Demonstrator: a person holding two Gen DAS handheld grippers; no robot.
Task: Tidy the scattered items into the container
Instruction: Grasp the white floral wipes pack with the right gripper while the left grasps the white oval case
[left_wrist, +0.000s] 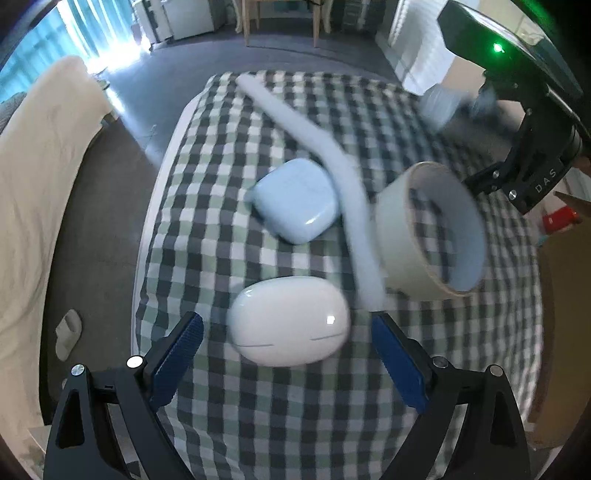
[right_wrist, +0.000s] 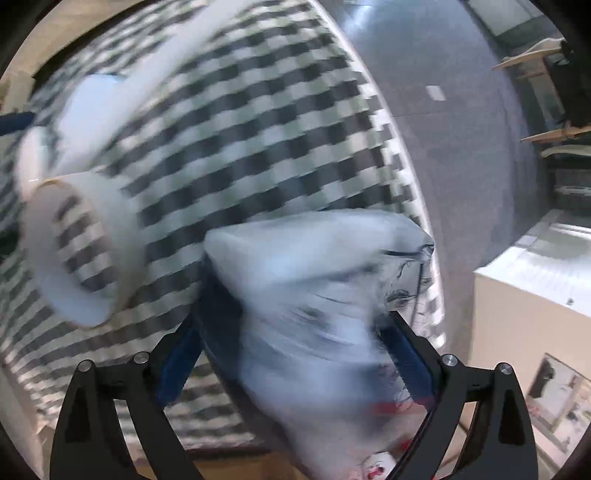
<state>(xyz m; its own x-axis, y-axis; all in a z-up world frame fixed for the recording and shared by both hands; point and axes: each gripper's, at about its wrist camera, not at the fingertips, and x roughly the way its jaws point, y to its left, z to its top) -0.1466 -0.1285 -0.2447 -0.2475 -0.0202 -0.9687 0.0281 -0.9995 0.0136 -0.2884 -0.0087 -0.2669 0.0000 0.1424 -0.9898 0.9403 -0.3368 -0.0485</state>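
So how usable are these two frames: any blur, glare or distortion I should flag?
Left wrist view: mostly sharp, with fisheye bending at the edges, blown-out window light top left, a small glare spot on the white case, and slight blur on the tape roll. Right wrist view: heavy motion blur; the checked cloth smears and the bag between the right gripper's fingers is hard to read.

White oval earbud case (left_wrist: 290, 321) lies flat, low centre of the left view, lid seam facing down-frame. Above it, a pale blue squarish case (left_wrist: 295, 199). At right, a tape roll (left_wrist: 430, 230) tilts on its edge, a long white strip (left_wrist: 347, 177) trailing toward upper left. Right view: a blurred translucent bag (right_wrist: 321, 295), centre-bottom.
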